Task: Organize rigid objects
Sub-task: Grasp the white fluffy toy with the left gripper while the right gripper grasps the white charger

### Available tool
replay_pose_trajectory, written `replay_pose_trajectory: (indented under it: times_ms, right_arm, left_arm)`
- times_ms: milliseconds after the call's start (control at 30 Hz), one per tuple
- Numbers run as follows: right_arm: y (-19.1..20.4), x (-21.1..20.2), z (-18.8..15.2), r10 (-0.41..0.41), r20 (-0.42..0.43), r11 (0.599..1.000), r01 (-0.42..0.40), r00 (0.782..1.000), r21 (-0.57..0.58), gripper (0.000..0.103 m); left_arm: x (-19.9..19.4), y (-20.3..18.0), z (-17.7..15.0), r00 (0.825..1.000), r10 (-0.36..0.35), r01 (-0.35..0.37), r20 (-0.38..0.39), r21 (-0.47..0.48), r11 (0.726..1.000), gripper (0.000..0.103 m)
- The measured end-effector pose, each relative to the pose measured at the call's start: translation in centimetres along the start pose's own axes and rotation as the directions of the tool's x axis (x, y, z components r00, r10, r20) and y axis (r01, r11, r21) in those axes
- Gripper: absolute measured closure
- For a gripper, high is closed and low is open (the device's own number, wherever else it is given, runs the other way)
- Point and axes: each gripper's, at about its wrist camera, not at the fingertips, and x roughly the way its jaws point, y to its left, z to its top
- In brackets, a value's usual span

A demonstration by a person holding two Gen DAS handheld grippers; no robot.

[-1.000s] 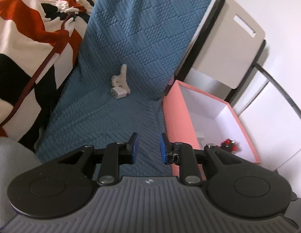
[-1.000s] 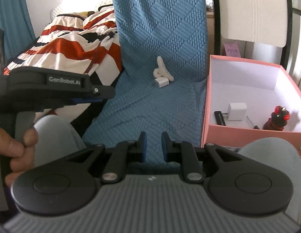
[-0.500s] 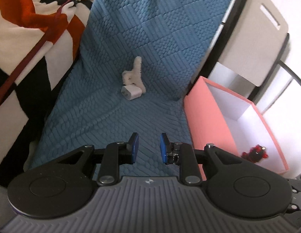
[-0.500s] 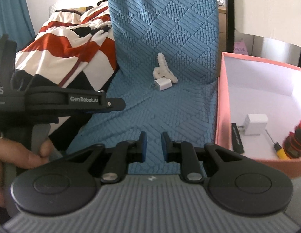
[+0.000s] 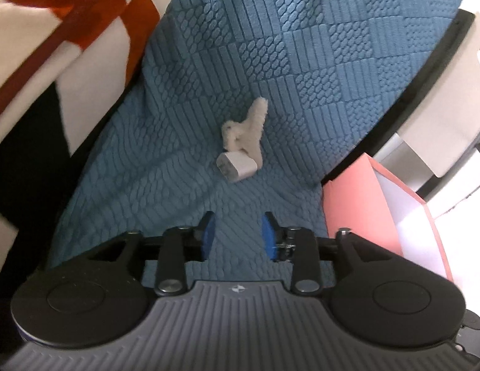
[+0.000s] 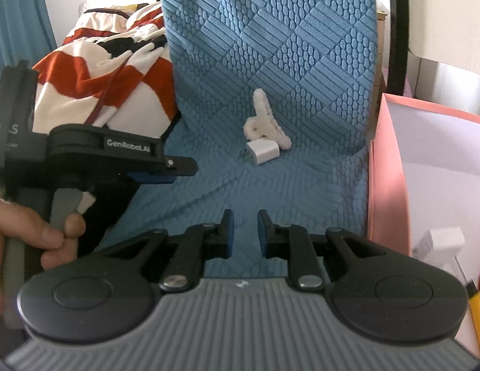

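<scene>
Now | left gripper point(image 5: 236, 232) parted, empty, lined up to reach | charger point(image 5: 237, 165) ahead of fingers, touching fluffy clip point(image 5: 249, 133) | box point(image 5: 376, 204) right, for dropping | right gripper point(image 6: 243, 230) parted, empty

The right hand-held gripper point(image 6: 243, 230), black with blue pads, fills the bottom of the view, its jaws parted with nothing between them, over a textured blue quilted cover point(image 6: 270, 61). Far ahead on the cover lies a small white cube-shaped charger point(image 6: 263, 152), touching a fuzzy white claw clip point(image 6: 264, 122) just behind it. At the cover's right edge stands a pink cardboard box with a white interior point(image 6: 387, 170); inside, a second white charger block point(image 6: 444, 239) and a yellow-handled tool point(image 6: 476, 312) show. At left, the left hand-held gripper point(image 6: 159, 171) reaches in sideways, gripped by a bare hand point(image 6: 32, 235). A red, white and black blanket point(image 6: 110, 61) lies beyond.
</scene>
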Motion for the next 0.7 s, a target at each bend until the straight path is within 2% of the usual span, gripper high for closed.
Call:
replay_pose_trajectory:
  times_ms: [133, 233, 400, 433, 533, 600, 700]
  right_arm:
    - [-0.5, 2.3, 1.4, 0.009, -0.002, 1.000, -0.009, 1.000, 0.009, 0.079]
    - [-0.8, 4.2, 2.6, 0.008, -0.012, 1.000, -0.008, 1.000, 0.006, 0.078]
    - [-1.3, 7.2, 4.4, 0.013, -0.035, 1.000, -0.013, 0.999, -0.004, 0.057]
    - [-1.5, 7.8, 4.7, 0.017, -0.041, 1.000, -0.018, 0.999, -0.001, 0.056]
    - [-1.8, 9.5, 5.4, 0.021, -0.056, 1.000, -0.021, 0.998, -0.001, 0.051]
    - [-2.1, 10.8, 6.0, 0.018, -0.065, 1.000, -0.018, 0.998, -0.001, 0.042]
    - [-2.9, 12.9, 6.9, 0.018, -0.075, 1.000, -0.017, 0.997, 0.016, 0.039]
  left_arm:
    - [2.4, 0.2, 2.2, 1.000, 0.003, -0.003, -0.009, 0.000, 1.000, 0.058]
    - [4.1, 0.3, 3.8, 1.000, 0.009, -0.009, -0.014, 0.003, 1.000, 0.052]
    - [6.8, 0.2, 6.2, 0.999, -0.023, 0.023, -0.028, 0.006, 1.000, 0.041]
    - [7.2, 0.1, 6.6, 0.999, -0.029, 0.030, -0.029, 0.009, 1.000, 0.039]
    - [8.9, -0.2, 7.9, 0.999, -0.034, 0.035, -0.038, 0.028, 0.999, 0.039]
    - [10.0, -0.3, 8.7, 0.998, -0.037, 0.038, -0.041, 0.043, 0.998, 0.038]
    - [11.4, -0.1, 9.8, 0.998, -0.041, 0.044, -0.042, 0.056, 0.997, 0.038]
